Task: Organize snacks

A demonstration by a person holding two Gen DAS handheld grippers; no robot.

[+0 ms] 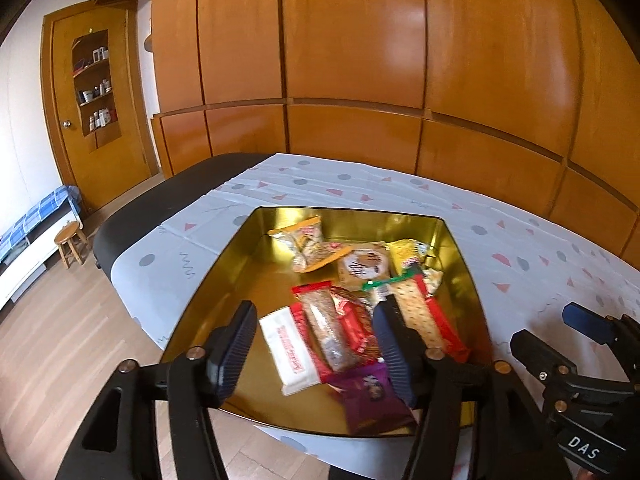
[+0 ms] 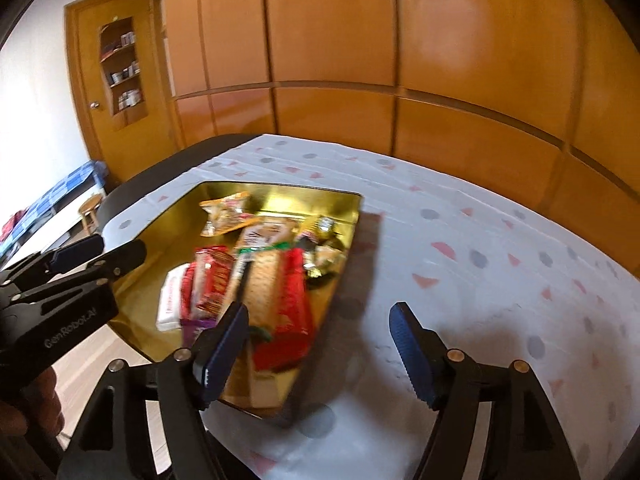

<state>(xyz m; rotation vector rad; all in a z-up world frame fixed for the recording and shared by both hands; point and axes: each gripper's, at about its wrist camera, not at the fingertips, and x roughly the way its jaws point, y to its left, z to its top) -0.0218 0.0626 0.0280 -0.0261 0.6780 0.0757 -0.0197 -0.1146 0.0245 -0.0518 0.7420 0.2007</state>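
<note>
Both your left gripper (image 1: 316, 344) and right gripper (image 2: 320, 348) hang with jaws wide and empty, every snack (image 1: 336, 328) lies in the gold tin (image 1: 224, 264), so judge the sorting finished; next, withdraw clear of the tin.

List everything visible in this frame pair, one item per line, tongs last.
tin: one, gold, on the tablecloth
snack packets: about eight, red, white, purple, orange, yellow, inside the tin
tablecloth: one, white with grey and pink shapes, on the dark table
wardrobe: one, orange wood, behind the table
door: one, wood with shelf niche, far left
stool: one, wooden, on the floor at left
left tongs: black, open, over the tin
right tongs: black, open, empty, at the tin's right edge
</note>
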